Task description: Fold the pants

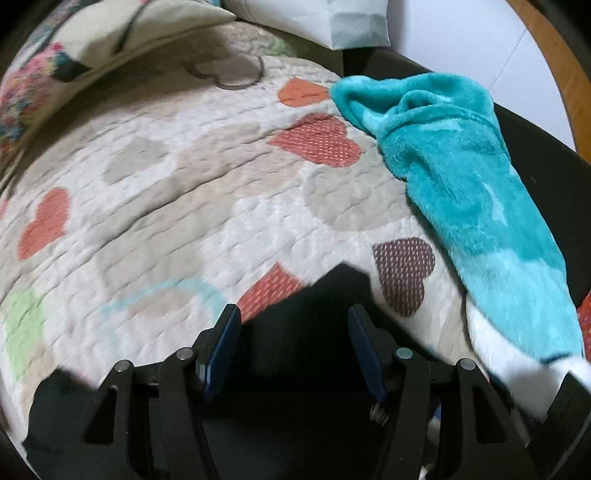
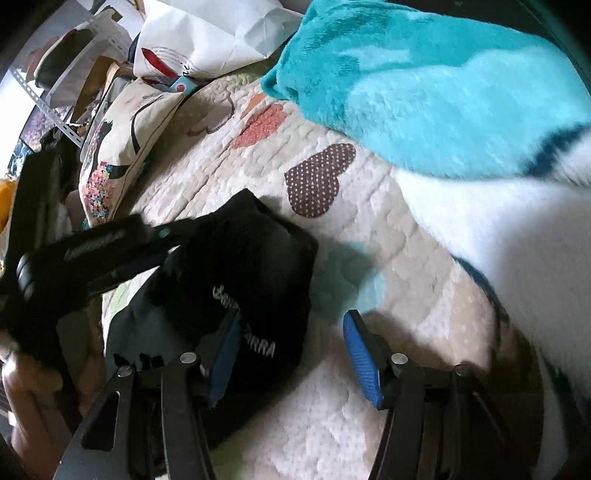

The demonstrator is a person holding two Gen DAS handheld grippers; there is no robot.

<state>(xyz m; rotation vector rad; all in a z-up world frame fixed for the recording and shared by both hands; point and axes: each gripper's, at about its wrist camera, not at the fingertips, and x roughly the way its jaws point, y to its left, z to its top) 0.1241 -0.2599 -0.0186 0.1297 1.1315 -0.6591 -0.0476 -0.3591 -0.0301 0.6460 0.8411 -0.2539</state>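
The black pants [image 2: 255, 280] with white lettering lie bunched and folded on the quilted heart-pattern bedspread [image 2: 332, 417]. In the left wrist view the pants [image 1: 295, 332] show as a dark mass between and under the fingers. My left gripper [image 1: 293, 350] is open, its jaws wide apart just above the pants; it also shows from the side in the right wrist view [image 2: 92, 251], at the pants' left edge. My right gripper [image 2: 291, 354] is open, its left finger over the pants' right part, its right finger over bare quilt.
A teal and white fleece blanket [image 1: 461, 177] lies along the bed's right side, also in the right wrist view [image 2: 424, 92]. A floral pillow [image 1: 55, 55] and white paper bag [image 2: 207, 33] sit at the far end. Shelving and clutter stand at left.
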